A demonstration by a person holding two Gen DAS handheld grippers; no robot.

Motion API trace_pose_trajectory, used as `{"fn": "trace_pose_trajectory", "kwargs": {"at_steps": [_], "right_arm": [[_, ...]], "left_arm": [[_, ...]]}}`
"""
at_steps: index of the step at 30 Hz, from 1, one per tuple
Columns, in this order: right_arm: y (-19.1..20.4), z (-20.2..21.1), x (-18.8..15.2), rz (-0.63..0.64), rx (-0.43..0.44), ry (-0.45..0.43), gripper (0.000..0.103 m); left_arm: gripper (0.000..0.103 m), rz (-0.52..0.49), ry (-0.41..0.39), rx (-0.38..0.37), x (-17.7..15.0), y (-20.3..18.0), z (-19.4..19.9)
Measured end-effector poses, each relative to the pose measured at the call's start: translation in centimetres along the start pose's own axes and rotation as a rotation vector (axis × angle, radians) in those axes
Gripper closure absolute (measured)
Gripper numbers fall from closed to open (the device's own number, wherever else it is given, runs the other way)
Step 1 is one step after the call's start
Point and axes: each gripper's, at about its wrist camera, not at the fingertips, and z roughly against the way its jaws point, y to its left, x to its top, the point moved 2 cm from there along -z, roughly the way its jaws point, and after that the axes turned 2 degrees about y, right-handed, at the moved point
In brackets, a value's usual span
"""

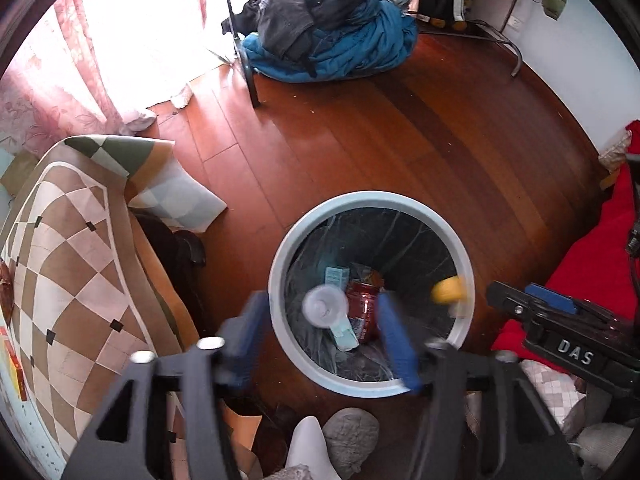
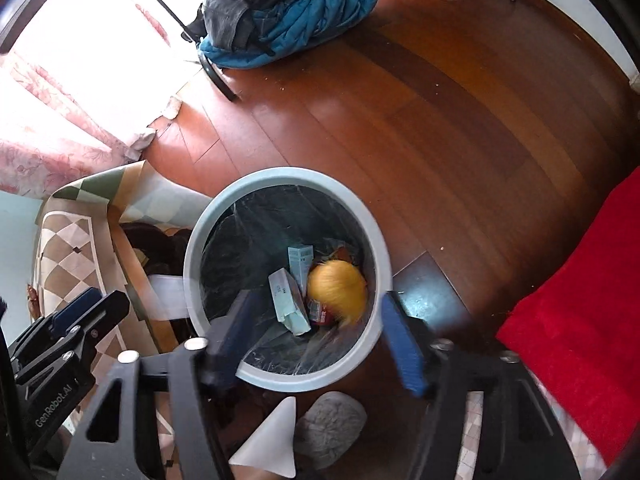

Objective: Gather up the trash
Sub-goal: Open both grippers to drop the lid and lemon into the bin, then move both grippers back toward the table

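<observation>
Yellow blurred trash lies inside the bin between the spread, empty right tongs; left tongs likewise apart.

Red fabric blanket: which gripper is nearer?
Right. Right gripper hangs over the pale blue round bin beside the red fabric blanket; left gripper is farther across the bin.

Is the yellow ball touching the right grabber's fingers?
Apart. The right wrist view shows the yellow ball, blurred, over the trash bin, with clear gaps to both open fingers.
</observation>
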Motion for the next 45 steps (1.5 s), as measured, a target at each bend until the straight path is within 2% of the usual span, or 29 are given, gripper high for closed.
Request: {"fn": "trace_pose_trajectory", "kwargs": {"at_steps": [1, 4, 5, 6, 10, 16, 24, 35, 38, 41, 45], "right_arm": [[0.0, 0.2, -0.1, 0.003, -0.006, -0.003, 0.034], [0.0, 0.5, -0.4, 0.006, -0.03, -0.006, 0.015], [0.1, 0.7, -0.5, 0.011, -0.043, -0.007, 0.005], [0.1, 0.9, -0.7, 0.013, -0.052, -0.008, 0.0], [0.4, 2.0, -1.3, 0.047, -0.109, -0.029, 0.0], [0.7, 4.1, -1.9, 0.067, -0.149, -0.056, 0.0], [2.0, 9.1, -3.8, 0.089, -0.156, -0.123, 0.0], [5.4, 18.4, -8.9, 0.098, -0.111, -0.254, 0.0], [7.0, 20.7, -10.3, 0.101, -0.077, -0.288, 0.0], [9.6, 22.2, -11.2, 0.12, -0.021, -0.301, 0.0], [15.6, 20.9, -12.7, 0.198, 0.043, -0.259, 0.0]], "left_arm": [[0.026, 0.003, -0.001, 0.004, 0.0, 0.0, 0.0], [0.007, 0.005, -0.001, 0.027, -0.4, 0.2, 0.4], [0.005, 0.004, -0.002, 0.035, -0.4, 0.3, 0.4], [0.005, 0.004, -0.003, 0.041, -0.5, 0.4, 0.6], [0.005, 0.014, -0.001, 0.052, -0.8, 0.7, 1.1], [0.003, 0.028, -0.027, 0.067, -1.2, 1.4, 3.3], [0.003, 0.051, -0.086, 0.068, -2.6, 2.4, 8.2], [0.003, 0.081, -0.206, 0.049, -6.1, 4.4, 17.1], [0.003, 0.112, -0.224, 0.052, -6.8, 6.0, 19.2], [0.003, 0.169, -0.237, 0.051, -7.5, 9.1, 20.9], [0.003, 0.287, -0.22, 0.105, -8.9, 16.5, 21.4]]}}
